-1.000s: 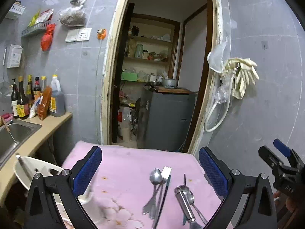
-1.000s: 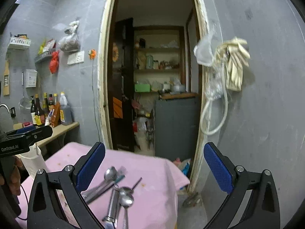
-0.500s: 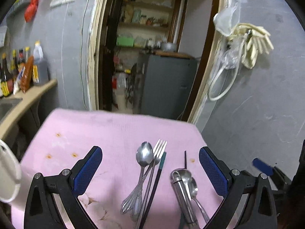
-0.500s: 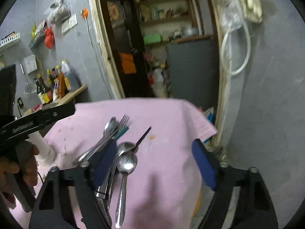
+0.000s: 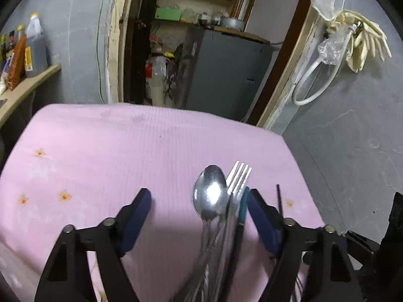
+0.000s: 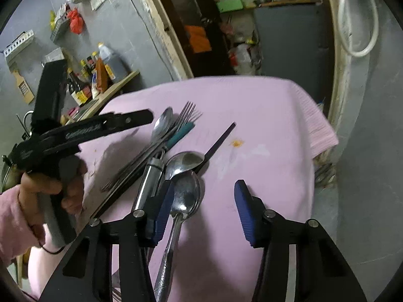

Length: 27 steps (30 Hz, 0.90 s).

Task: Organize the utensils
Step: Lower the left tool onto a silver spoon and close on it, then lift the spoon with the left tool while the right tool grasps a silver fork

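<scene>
On the pink cloth (image 5: pixel 105 151) lie a spoon (image 5: pixel 210 193), a fork (image 5: pixel 238 176) and a teal-handled utensil (image 5: pixel 243 205), bunched together. My left gripper (image 5: pixel 199 201) hangs just above them with jaws closing; the bunch is between them by the right pad, not pressed. In the right wrist view a second spoon (image 6: pixel 186 196) lies between the closing jaws of my right gripper (image 6: pixel 204 191), beside the left pad. A third spoon (image 6: pixel 183 162), a steel handle (image 6: pixel 151 173) and a black chopstick (image 6: pixel 219 138) lie close by. A hand (image 6: pixel 50 188) holds the left gripper (image 6: pixel 126 122).
The cloth's right edge (image 6: pixel 325 130) drops off near a grey wall. Bottles (image 6: pixel 108 68) stand on a counter at the left. Behind the table an open doorway shows a grey cabinet (image 5: pixel 226 75). Rubber gloves (image 5: pixel 362 40) and a white hose (image 5: pixel 312 80) hang on the right wall.
Both grippers have come down toward the cloth and tipped downward, so the utensils look much larger. The jaws of both have narrowed around the utensils.
</scene>
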{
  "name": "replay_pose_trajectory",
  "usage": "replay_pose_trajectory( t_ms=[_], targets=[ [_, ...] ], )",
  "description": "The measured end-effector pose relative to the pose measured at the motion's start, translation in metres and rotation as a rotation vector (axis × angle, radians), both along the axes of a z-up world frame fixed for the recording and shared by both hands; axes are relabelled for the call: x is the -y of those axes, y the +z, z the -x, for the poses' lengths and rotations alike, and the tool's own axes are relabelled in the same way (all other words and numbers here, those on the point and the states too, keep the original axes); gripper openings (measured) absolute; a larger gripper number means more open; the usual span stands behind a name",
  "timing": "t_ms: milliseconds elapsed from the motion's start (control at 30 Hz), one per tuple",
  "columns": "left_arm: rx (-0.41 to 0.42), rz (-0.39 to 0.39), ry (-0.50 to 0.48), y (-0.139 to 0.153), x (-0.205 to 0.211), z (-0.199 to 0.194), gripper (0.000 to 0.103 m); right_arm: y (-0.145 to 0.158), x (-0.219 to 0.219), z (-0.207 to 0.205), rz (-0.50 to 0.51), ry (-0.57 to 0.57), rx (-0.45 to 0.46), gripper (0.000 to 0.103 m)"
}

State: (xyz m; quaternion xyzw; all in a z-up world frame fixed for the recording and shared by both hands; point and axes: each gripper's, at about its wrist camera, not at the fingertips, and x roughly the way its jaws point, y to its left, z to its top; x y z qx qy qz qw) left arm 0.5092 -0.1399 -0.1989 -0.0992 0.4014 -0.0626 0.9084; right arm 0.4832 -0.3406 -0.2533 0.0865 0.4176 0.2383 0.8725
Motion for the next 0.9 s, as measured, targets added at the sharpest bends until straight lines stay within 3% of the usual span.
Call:
replay_pose_trajectory(
  t_ms=[200, 500, 700, 767, 800, 900],
  targets=[
    [-0.045, 0.025, -0.051, -0.015, -0.004, -0.025, 0.060, -0.004, -0.004, -0.007, -0.038, 0.034, -0.019, 0.032],
    [-0.037, 0.009, -0.176, -0.017, 0.004, -0.042, 0.059, -0.004, -0.006, -0.012, -0.038, 0.125, -0.027, 0.027],
    [-0.043, 0.010, -0.190, -0.016, 0.003, -0.043, 0.041, 0.002, -0.015, -0.017, 0.015, 0.201, -0.003, 0.027],
    [-0.049, 0.018, -0.189, -0.016, 0.003, -0.042, 0.031, 0.005, -0.016, -0.019, 0.019, 0.210, -0.002, 0.027],
    [-0.050, 0.022, -0.188, -0.017, 0.002, -0.042, 0.031, 0.006, -0.017, -0.020, 0.020, 0.211, -0.003, 0.027],
    [-0.056, 0.023, -0.180, -0.017, 0.001, -0.041, 0.028, 0.008, -0.018, -0.021, 0.033, 0.222, -0.008, 0.017]
  ],
)
